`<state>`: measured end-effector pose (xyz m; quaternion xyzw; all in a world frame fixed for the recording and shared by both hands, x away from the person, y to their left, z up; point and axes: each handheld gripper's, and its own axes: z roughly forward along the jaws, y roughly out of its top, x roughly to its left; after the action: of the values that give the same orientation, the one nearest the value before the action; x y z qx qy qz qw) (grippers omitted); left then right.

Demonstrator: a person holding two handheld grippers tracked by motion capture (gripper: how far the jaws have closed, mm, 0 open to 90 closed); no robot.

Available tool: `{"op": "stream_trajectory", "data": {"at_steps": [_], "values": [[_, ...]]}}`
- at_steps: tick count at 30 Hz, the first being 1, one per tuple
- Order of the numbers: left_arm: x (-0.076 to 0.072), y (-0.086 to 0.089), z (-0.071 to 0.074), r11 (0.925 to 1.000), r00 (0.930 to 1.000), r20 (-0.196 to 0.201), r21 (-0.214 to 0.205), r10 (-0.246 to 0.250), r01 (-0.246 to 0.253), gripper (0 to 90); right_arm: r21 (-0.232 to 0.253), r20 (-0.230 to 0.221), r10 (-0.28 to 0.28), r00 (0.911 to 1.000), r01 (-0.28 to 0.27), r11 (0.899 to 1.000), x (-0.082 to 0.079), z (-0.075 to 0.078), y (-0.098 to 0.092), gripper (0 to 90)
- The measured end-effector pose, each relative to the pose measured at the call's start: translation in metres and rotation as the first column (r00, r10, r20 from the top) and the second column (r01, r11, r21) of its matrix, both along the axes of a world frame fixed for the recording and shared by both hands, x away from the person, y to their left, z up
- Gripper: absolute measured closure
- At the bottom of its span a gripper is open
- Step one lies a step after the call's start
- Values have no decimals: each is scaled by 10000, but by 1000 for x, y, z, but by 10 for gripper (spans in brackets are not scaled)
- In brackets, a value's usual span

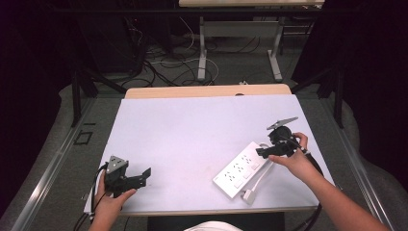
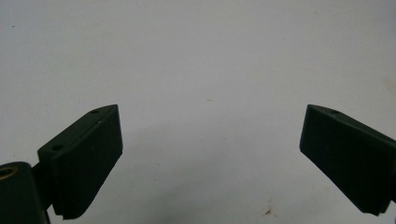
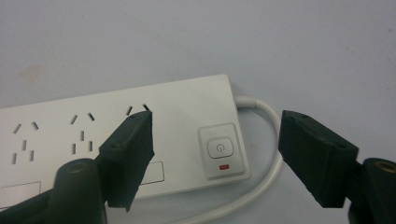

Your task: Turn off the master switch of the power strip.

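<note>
White power strip (image 3: 116,135) sits mid-frame; we spread our right gripper (image 3: 215,154) around its switch (image 3: 222,150), left gripper (image 2: 210,158) idling spread, empty.

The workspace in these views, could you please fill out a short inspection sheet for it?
Surface: white table top, a few faint marks.
Job's things: white power strip lying flat, sockets up, power button between the right gripper's jaws.
Clutter: nothing seen.
Grippers: left gripper open over bare table; right gripper open over the strip's button end, pads not pressing.
Cables: strip's white cord loops to its plug.
Surroundings: floor cables, second table's legs.
</note>
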<state>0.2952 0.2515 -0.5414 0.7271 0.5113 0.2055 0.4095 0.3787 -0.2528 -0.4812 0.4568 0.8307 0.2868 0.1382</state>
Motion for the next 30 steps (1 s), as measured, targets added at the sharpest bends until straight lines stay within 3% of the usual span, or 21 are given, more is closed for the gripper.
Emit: {"op": "stream_trajectory", "data": {"at_steps": [9,13,23,30], "values": [[0,1,1,10000,10000,52,-56,56,-55,58,175,680,-35,9977,23,9998,-5,0,-2,127],[0,1,2,9997,9999,83,-199,110,-109,56,80,917,-187,9956,180,9998,-8,-1,-3,0],[3,0,-1,9992,9999,-16,-358,159,-160,4,199,1164,-526,9918,506,9985,-17,-10,-8,0],[3,-2,-1,9998,10000,-9,-213,27,-27,4,431,1634,-924,9822,865,9953,-26,-14,-17,0]]}}
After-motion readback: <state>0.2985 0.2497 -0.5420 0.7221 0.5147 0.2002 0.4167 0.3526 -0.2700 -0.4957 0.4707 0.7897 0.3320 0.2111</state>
